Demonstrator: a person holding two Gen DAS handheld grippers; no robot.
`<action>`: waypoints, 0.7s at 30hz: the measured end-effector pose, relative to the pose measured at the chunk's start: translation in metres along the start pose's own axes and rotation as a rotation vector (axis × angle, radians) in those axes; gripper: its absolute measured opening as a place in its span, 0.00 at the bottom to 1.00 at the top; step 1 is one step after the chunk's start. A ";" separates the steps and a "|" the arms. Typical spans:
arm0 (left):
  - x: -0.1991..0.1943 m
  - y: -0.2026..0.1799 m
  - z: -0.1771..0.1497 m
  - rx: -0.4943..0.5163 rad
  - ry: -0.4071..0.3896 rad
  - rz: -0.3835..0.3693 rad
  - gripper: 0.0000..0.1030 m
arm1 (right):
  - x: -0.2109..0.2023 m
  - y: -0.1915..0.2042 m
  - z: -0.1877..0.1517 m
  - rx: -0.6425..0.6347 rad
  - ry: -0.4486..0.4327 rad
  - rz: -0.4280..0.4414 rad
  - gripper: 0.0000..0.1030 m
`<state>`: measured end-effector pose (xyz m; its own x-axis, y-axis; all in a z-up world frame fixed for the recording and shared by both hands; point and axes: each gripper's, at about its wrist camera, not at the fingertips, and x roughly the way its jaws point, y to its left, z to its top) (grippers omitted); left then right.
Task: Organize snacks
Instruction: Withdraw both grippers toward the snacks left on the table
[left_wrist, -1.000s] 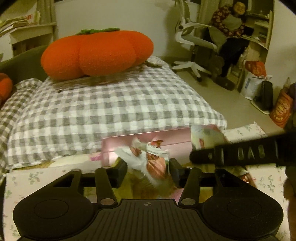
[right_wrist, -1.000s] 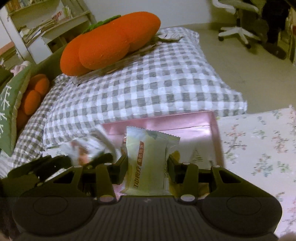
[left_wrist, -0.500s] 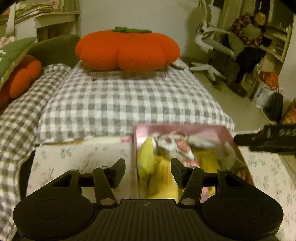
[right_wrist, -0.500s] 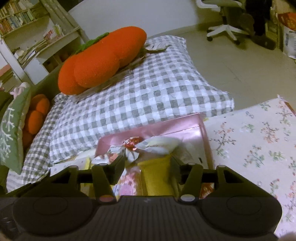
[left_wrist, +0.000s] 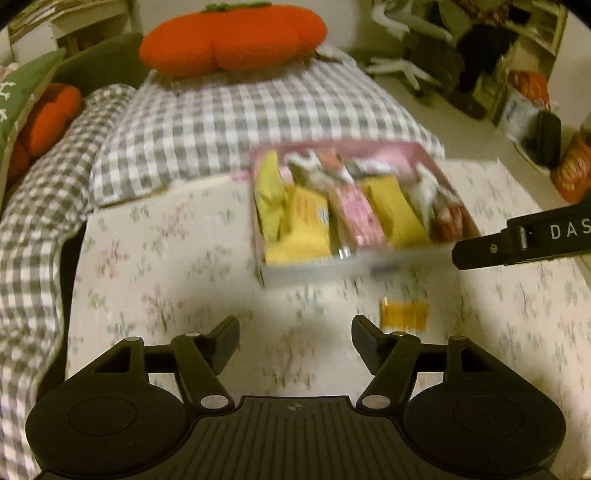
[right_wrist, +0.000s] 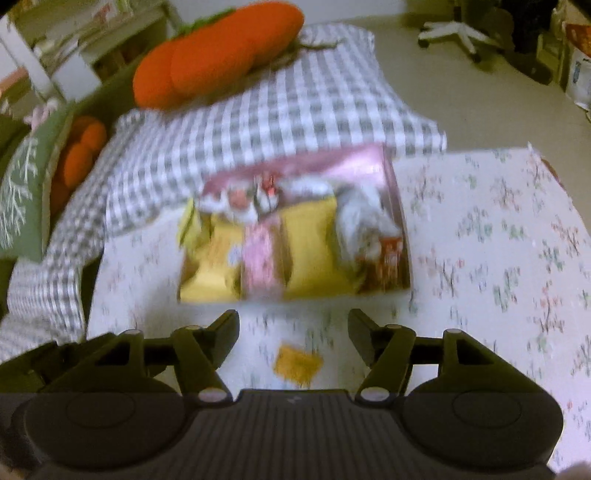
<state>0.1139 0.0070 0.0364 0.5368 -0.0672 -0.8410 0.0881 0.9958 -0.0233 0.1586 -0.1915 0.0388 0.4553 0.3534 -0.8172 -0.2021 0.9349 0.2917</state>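
Observation:
A pink box (left_wrist: 424, 151) (right_wrist: 391, 177) holds several yellow, pink and white snack packets and sits on the floral cloth (left_wrist: 166, 266) (right_wrist: 498, 240). One small orange packet (left_wrist: 404, 314) (right_wrist: 297, 363) lies loose on the cloth in front of the box. My left gripper (left_wrist: 295, 338) hovers short of the box, its jaws opening with nothing between them. My right gripper (right_wrist: 293, 334) also stands back from the box, jaws opening and empty, with the orange packet just below the gap. Part of the right gripper's finger (left_wrist: 517, 240) shows at the right of the left wrist view.
Behind the box lies a grey checked cushion (left_wrist: 258, 107) (right_wrist: 295, 103) with an orange pumpkin pillow (left_wrist: 232, 33) (right_wrist: 218, 55) on top. A green pillow (right_wrist: 26, 184) sits at the left. An office chair (left_wrist: 406, 55) and bags (left_wrist: 524, 103) stand on the floor at the right.
Both grippers let their packets go into the pink box, pulled back from it and widened. The box is now fully in view with the loose orange packet in front.

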 end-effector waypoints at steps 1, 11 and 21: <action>-0.001 -0.001 -0.004 0.005 0.007 -0.002 0.67 | -0.001 0.001 -0.004 -0.008 0.016 -0.004 0.61; 0.005 -0.002 -0.042 0.052 0.092 -0.010 0.72 | 0.004 0.002 -0.042 -0.061 0.133 0.012 0.68; 0.022 -0.018 -0.063 0.150 0.149 -0.051 0.75 | 0.022 0.020 -0.079 -0.361 0.245 0.025 0.60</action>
<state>0.0707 -0.0084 -0.0157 0.3994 -0.0963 -0.9117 0.2414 0.9704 0.0032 0.0964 -0.1680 -0.0127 0.2360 0.3173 -0.9185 -0.5209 0.8392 0.1561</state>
